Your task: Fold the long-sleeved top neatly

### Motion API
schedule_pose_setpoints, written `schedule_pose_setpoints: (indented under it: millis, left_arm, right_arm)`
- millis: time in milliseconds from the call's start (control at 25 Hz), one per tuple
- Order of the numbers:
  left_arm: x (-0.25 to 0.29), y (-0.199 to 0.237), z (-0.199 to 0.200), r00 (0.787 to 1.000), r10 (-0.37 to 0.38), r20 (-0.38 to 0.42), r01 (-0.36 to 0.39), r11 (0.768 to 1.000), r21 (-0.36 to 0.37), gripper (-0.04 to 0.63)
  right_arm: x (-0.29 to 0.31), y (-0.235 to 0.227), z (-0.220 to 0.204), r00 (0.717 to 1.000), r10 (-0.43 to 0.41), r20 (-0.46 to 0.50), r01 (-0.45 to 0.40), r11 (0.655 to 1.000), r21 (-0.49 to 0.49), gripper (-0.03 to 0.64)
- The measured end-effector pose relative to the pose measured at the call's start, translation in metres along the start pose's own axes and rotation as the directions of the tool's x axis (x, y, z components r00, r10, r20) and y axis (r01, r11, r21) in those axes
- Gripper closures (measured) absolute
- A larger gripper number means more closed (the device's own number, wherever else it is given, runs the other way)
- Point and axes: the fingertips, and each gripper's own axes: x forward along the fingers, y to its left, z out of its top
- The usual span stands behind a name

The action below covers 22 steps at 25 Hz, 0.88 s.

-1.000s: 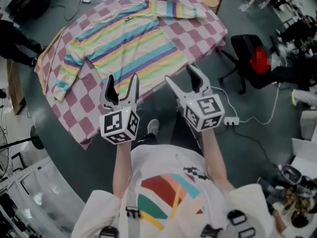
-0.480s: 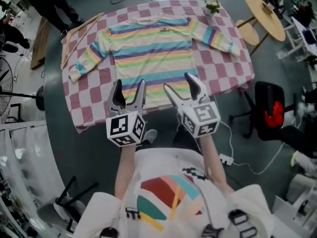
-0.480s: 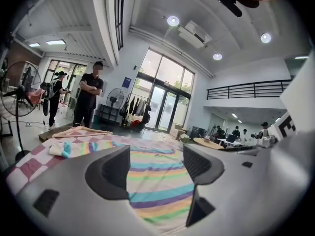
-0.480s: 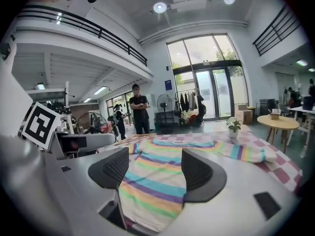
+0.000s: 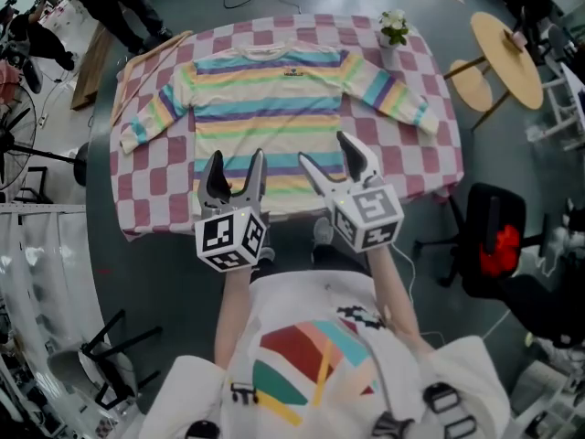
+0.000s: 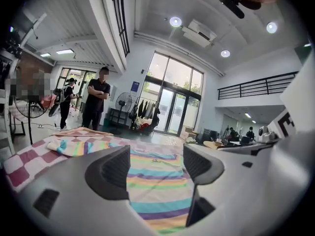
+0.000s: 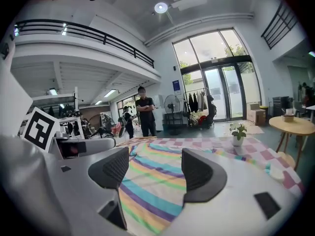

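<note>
The long-sleeved top (image 5: 270,108) lay flat and unfolded in the middle of the surface (image 5: 146,176), on a pink and white checked cloth. It had horizontal stripes in cream, yellow, green, blue and purple, with its neck at the far edge, its hem near the person and both sleeves spread out to the sides. A small white pot (image 7: 237,142) with a green plant (image 5: 395,27) in it stood on the far right corner, and the left claw (image 5: 235,163) and the right claw (image 5: 327,154) hung above the hem, each with its jaws apart and nothing between them.
</note>
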Motion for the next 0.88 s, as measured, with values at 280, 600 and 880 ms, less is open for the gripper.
schedule_pose_setpoints:
  millis: [280, 600, 880]
  left_arm:
    - [0.020, -0.044, 0.002, 0.998, 0.058, 0.040, -0.057, 0.998, -0.022, 0.281]
    - [0.041, -0.079, -0.001, 0.998, 0.044, 0.035, -0.043, 0.999, -0.022, 0.281]
    - [0.071, -0.107, 0.009, 0.999, -0.009, 0.036, 0.009, 1.000, -0.007, 0.281]
  right_arm:
    - [-0.017, -0.052, 0.005, 0.999, 0.039, 0.003, -0.039, 0.999, -0.012, 0.281]
    - [-0.041, -0.114, 0.008, 0.999, -0.036, 0.008, 0.036, 0.999, 0.028, 0.281]
    - [-0.050, -0.149, 0.005, 0.995, -0.098, 0.004, 0.098, 0.993, 0.069, 0.281]
